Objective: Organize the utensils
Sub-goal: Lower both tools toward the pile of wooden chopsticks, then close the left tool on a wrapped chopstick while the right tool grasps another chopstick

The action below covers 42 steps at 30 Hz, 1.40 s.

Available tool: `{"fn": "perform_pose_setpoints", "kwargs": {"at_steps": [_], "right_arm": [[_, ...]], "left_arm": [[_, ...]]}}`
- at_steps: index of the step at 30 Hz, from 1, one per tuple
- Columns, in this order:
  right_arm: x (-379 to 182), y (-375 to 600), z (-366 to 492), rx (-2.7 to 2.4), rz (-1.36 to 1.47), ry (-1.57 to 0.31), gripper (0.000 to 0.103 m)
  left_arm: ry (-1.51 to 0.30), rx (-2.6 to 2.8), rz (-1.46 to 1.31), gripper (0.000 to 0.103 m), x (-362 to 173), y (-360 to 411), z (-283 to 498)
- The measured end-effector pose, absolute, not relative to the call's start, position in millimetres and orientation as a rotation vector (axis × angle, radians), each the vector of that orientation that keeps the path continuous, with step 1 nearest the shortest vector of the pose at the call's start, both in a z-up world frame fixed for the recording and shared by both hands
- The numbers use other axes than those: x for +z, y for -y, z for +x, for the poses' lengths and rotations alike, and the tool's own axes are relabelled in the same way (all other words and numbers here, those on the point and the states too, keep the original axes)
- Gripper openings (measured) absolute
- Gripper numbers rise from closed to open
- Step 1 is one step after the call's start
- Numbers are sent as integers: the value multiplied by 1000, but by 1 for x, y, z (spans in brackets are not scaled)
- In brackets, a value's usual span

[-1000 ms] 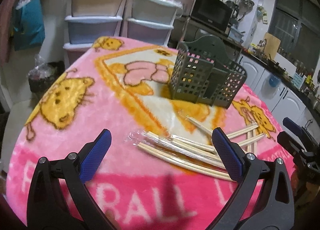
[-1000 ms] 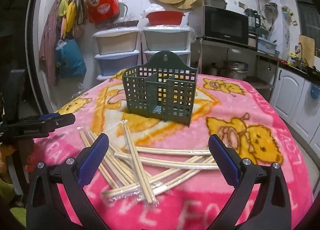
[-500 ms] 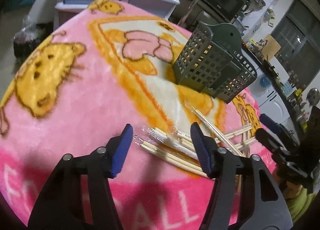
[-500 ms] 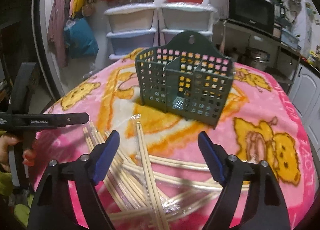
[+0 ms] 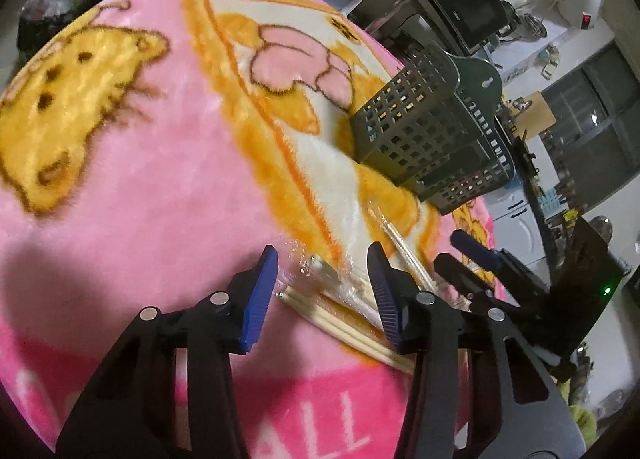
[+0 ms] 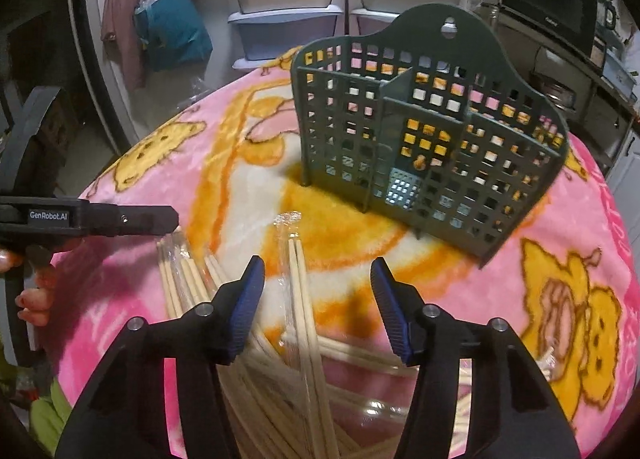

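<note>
I read "GenRobot.AI" on the left gripper (image 6: 120,219) body, and "ALL" on the pink blanket (image 5: 132,187) near its fingers. Both my left gripper and right gripper (image 6: 318,299) are released, jaws spread over the wrapped chopsticks (image 6: 300,291) lying near me. The green utensil holder (image 6: 424,131) stands empty farther off, with drawers (image 6: 284,3) and a microwave (image 6: 548,11) beyond.

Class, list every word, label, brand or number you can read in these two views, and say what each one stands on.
"GenRobot.AI": white print on the side of the left gripper, seen in the right wrist view.
"ALL": large white letters, part of a longer cut-off word, on the pink blanket.
Brand on the microwave: too small to read.
Red digits on the white appliance: too blurred to read.
</note>
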State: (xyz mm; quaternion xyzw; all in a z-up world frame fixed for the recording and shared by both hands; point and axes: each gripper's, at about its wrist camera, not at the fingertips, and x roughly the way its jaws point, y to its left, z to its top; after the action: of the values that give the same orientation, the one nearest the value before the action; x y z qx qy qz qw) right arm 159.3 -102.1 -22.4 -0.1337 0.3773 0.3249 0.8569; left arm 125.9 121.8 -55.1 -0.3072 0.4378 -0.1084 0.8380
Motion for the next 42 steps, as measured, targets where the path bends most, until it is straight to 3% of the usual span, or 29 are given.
{"fn": "perform_pose_setpoints", "kwargs": {"at_steps": [5, 13, 16, 20, 26, 42], "right_arm": [[-29, 93, 174, 688, -289, -832, 51], [-39, 72, 196, 736, -288, -921, 50], [-42, 63, 200, 744, -311, -941, 43], [-46, 56, 203, 754, -322, -958, 36], [-47, 48, 201, 750, -370, -937, 10], [29, 103, 190, 790, -153, -721, 9]], "left_arm": [[-957, -242, -684, 24, -62, -124, 137], [-948, -232, -715, 13, -66, -130, 148], [-944, -233, -702, 9, -65, -130, 152], [-949, -246, -693, 8, -66, -128, 154], [-942, -262, -671, 5, -63, -126, 153], [-778, -356, -586, 2, 6, -101, 150]]}}
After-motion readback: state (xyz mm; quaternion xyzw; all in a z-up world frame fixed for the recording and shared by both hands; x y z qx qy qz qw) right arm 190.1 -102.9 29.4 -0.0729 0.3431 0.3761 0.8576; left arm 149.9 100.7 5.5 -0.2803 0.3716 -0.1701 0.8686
